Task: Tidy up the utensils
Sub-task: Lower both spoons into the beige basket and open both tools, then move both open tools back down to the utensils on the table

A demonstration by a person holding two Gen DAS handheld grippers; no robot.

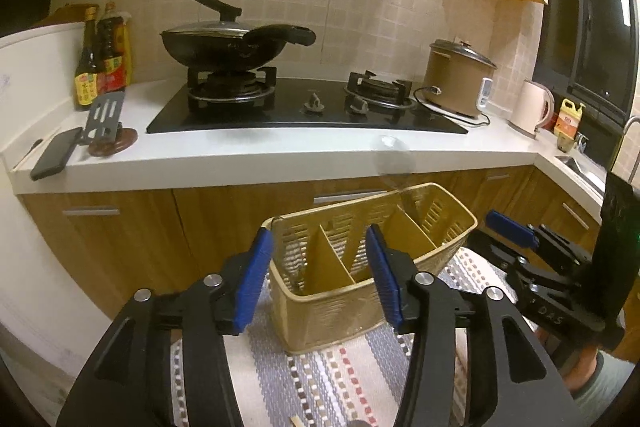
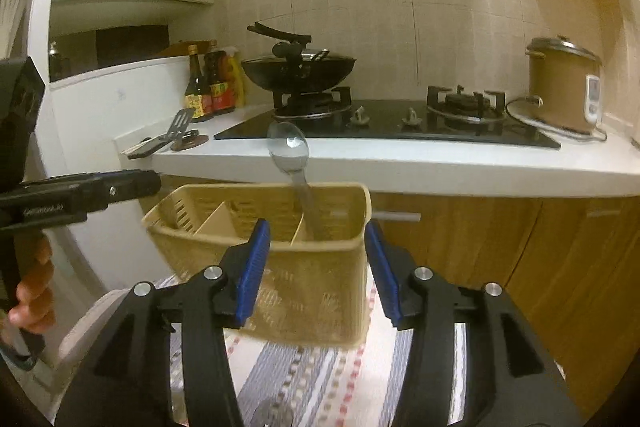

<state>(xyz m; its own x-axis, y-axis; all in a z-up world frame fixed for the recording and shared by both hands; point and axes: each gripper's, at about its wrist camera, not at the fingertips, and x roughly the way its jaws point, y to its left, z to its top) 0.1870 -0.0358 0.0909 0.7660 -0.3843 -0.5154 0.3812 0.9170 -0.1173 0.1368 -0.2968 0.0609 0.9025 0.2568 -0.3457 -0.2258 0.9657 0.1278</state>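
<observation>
A tan plastic utensil caddy [image 1: 340, 303] with three compartments stands on a striped cloth [image 1: 328, 383]. It also shows in the right wrist view [image 2: 312, 291]. A clear plastic spoon [image 2: 289, 151] stands bowl-up in its right-end compartment; in the left wrist view the spoon [image 1: 394, 163] is faint. My left gripper [image 1: 318, 279] is open and empty, just in front of the caddy. My right gripper [image 2: 316, 271] is open and empty, in front of the caddy's right end. It also shows from the side in the left wrist view [image 1: 512, 227].
A white counter [image 1: 280, 151] carries a gas hob [image 1: 304, 107] with a lidded wok [image 1: 224, 43], sauce bottles [image 1: 100, 55], a phone [image 1: 54, 153], a slotted turner [image 1: 106, 117], a rice cooker [image 1: 456, 79] and a kettle [image 1: 532, 107]. Wooden cabinets [image 1: 132, 239] stand below.
</observation>
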